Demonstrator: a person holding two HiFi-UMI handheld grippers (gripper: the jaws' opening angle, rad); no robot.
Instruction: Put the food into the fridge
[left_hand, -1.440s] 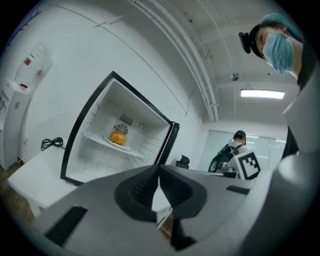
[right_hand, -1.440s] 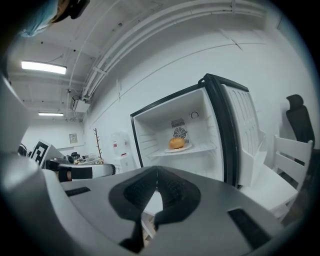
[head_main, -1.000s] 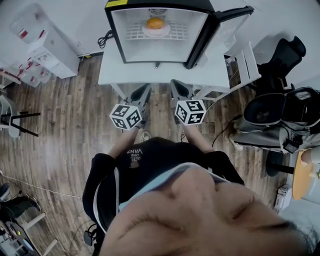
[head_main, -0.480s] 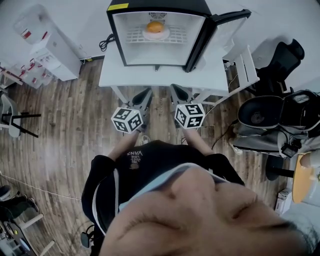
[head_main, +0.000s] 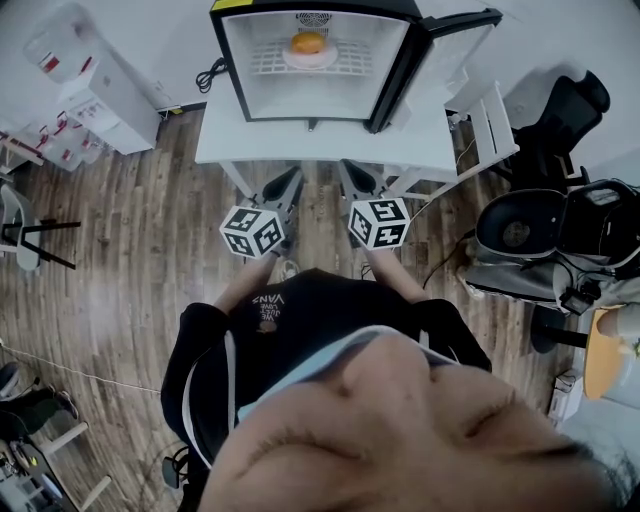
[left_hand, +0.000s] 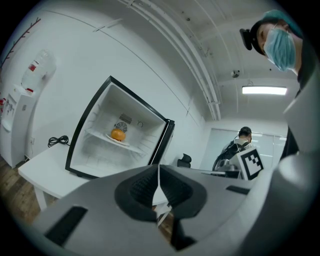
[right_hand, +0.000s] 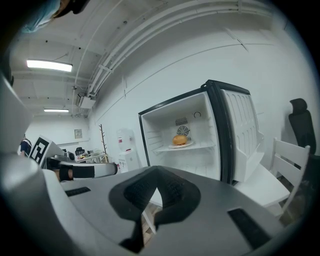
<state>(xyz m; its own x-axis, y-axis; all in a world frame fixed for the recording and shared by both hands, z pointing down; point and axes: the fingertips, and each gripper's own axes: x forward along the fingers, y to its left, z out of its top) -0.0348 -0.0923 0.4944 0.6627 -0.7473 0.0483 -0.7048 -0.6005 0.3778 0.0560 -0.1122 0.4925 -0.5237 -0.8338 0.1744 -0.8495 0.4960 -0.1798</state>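
**Food on the fridge shelf, both pairs of fingers together**

At the far left, in the head view, we see a white water dispenser (head_main: 95, 95) against the wall, on the wooden floor (head_main: 130, 230). Next comes our left gripper (head_main: 290, 185), held in front of the white worktop (head_main: 225, 140). In the left gripper view its fingers (left_hand: 137, 190) lie together, and we see nothing between them.

On the worktop stands the small fridge (head_main: 232, 60), black outside and white inside, with its door (head_main: 455, 45) swung wide to the right. The food (head_main: 309, 43), a round orange piece, sits on a white plate (head_main: 325, 60) on the upper wire shelf (head_main: 268, 65), near the middle and toward the back. Both gripper views show it there too, well apart from either gripper.

Our right gripper (head_main: 357, 180) is just beside the left, pointing the same way toward the worktop. Its fingers (right_hand: 135, 192) are pressed together on nothing.

Further right, a white chair (head_main: 495, 125) stands at the worktop's corner, and a black office chair (head_main: 570, 110) is beyond it.
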